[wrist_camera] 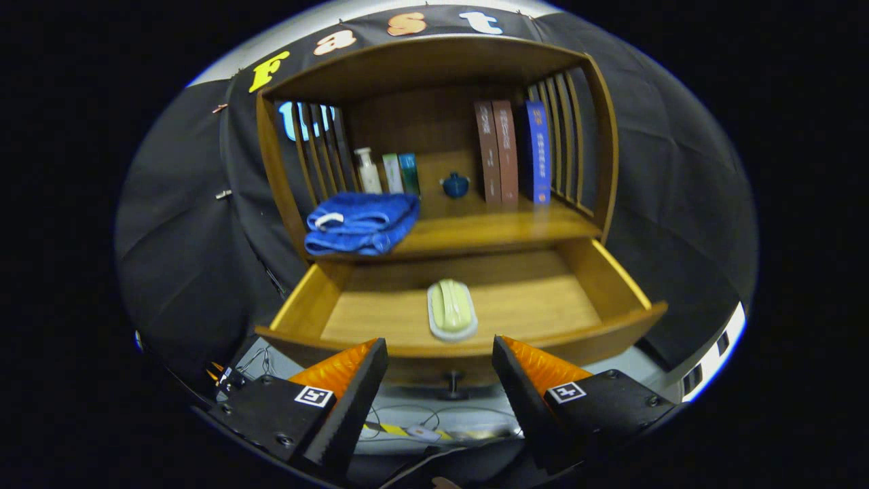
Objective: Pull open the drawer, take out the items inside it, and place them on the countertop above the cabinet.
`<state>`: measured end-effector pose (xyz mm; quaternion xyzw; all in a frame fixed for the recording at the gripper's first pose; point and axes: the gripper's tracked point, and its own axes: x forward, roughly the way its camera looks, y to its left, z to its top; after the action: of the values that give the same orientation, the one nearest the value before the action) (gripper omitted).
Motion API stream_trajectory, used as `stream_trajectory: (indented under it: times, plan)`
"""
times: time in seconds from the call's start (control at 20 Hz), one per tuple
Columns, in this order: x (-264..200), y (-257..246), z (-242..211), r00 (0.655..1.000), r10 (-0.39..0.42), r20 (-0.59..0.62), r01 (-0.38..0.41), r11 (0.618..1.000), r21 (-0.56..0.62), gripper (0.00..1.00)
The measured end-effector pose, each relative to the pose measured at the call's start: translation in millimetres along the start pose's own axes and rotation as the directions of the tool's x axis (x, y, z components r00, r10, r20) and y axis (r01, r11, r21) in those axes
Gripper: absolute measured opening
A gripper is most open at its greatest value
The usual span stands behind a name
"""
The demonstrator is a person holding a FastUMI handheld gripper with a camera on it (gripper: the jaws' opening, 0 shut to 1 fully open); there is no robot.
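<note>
The hand-held gripper (440,367) hangs released, its two fingers spread wide with nothing between them, tips level with the front edge of the drawer (614,285). The drawer stands pulled open from the wooden cabinet (271,163). Inside it, at 12 o'clock just ahead of the fingers, lies a pale green soap (453,305) on a white soap dish (451,333), close to the drawer's front wall; the dish's near rim is partly cut off by that wall. The drawer's knob (451,384) shows dimly below the front, between the fingers.

Above the drawer, on the worktop (489,227), a folded blue towel (361,223) lies at 11 o'clock, its front overhanging the edge a little. Behind it stand a white bottle (368,171) and two slim containers (400,173), their bases hidden by the towel. A small blue lidded pot (455,185) sits near the back at 12 o'clock. At 1 o'clock three books (512,153) stand upright beside the slatted side; their spine print is too blurred to make out.

Under the cabinet, cables (407,428) lie on a pale floor, partly hidden by the fingers.
</note>
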<state>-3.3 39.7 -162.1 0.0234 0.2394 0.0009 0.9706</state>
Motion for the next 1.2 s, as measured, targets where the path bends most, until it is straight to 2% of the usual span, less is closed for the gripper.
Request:
stream_trajectory:
  times: [0.1, 0.2, 0.35, 0.55, 0.85, 1.0, 1.2]
  plan:
    - [23.6, 2.8, 28.1, 1.0, 0.013, -0.004, -0.013, 1.0, 0.001, 0.99]
    - [58.2, 0.5, 34.0, 0.998, 0.011, -0.065, -0.01, 1.0, 0.019, 0.99]
    - [108.1, -6.1, 20.1, 0.978, -0.006, -0.209, 0.009, 1.0, 0.016, 1.0]
    - [161.0, -16.8, -21.5, 0.919, -0.035, -0.393, 0.029, 0.999, -0.021, 1.0]
    - [185.9, -22.6, -64.1, 0.823, -0.05, -0.565, 0.008, 0.997, -0.078, 1.0]
    - [190.4, -24.9, -81.3, 0.781, -0.048, -0.623, 0.011, 0.998, -0.063, 0.9]
    - [193.1, -26.5, -80.0, 0.798, -0.058, -0.599, 0.003, 0.996, -0.092, 0.79]
